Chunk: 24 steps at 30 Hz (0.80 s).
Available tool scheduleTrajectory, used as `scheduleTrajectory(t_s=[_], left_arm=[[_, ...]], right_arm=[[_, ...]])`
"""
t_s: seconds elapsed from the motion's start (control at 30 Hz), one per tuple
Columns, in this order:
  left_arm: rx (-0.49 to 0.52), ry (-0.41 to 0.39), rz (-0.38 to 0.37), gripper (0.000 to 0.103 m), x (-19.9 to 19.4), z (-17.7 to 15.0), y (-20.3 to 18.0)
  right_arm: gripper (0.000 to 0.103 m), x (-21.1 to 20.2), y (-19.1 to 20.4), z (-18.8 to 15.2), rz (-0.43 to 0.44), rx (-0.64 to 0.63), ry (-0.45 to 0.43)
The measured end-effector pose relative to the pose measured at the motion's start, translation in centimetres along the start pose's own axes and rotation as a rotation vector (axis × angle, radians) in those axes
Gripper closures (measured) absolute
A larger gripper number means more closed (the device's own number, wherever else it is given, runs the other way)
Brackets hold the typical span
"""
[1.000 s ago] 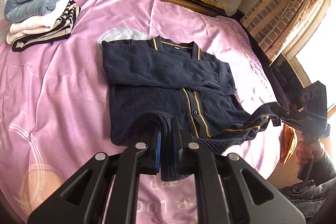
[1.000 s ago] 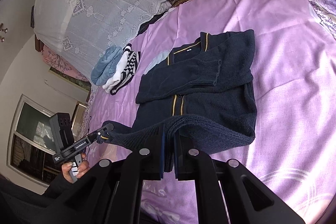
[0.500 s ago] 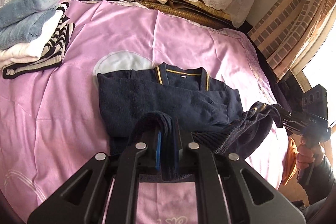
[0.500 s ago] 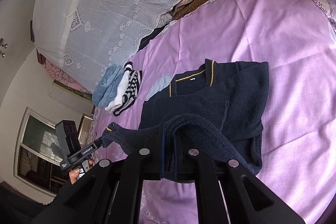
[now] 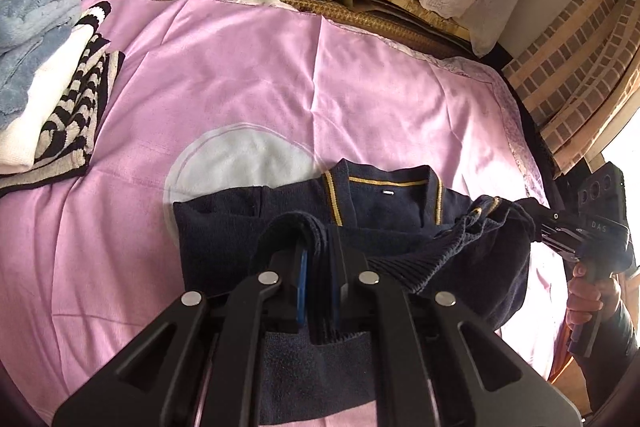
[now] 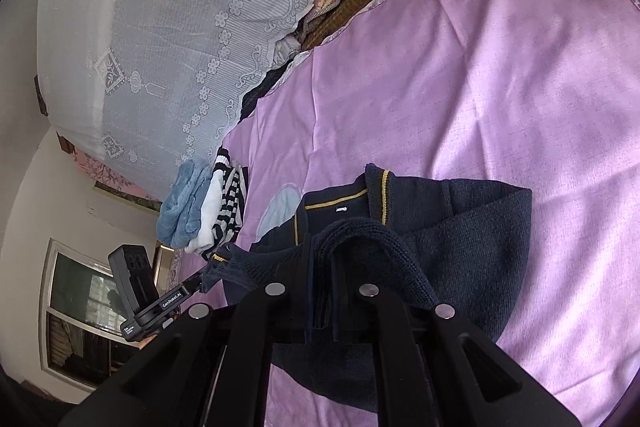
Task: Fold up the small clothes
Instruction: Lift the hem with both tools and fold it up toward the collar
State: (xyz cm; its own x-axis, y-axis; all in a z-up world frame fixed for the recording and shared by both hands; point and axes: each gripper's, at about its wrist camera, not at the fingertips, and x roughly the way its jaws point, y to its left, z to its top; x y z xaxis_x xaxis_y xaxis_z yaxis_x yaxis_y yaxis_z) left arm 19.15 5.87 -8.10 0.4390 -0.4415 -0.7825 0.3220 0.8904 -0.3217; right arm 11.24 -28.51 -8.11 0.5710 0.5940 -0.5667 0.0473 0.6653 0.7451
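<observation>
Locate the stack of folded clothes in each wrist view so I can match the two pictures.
Left wrist: stack of folded clothes at the far left edge, on the pink sheet.
Right wrist: the stack sits left of centre.
Shared landmark: the navy cardigan, its yellow-trimmed collar showing.

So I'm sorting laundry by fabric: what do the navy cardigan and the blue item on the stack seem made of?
Navy cardigan: looks like a matte knit, wool or acrylic; ribbed hem and visible stitches. Blue item: seemingly plush fleece or terry; its fuzzy, soft pile suggests so.
</observation>
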Motion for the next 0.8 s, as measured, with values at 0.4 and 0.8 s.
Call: scheduleTrajectory(t_s=[0.4,0.8], left_arm=[[-0.049,0.102,-0.029,0.083,3.6,1.8,1.3],[-0.091,0.018,0.057,0.005,-0.2,3.4,1.7]], right_arm=[[0.08,3.7,-5.0,1.7,-0.06,0.163,0.062],[0.065,0.9,-4.2,2.4,-0.053,0.152,-0.025]])
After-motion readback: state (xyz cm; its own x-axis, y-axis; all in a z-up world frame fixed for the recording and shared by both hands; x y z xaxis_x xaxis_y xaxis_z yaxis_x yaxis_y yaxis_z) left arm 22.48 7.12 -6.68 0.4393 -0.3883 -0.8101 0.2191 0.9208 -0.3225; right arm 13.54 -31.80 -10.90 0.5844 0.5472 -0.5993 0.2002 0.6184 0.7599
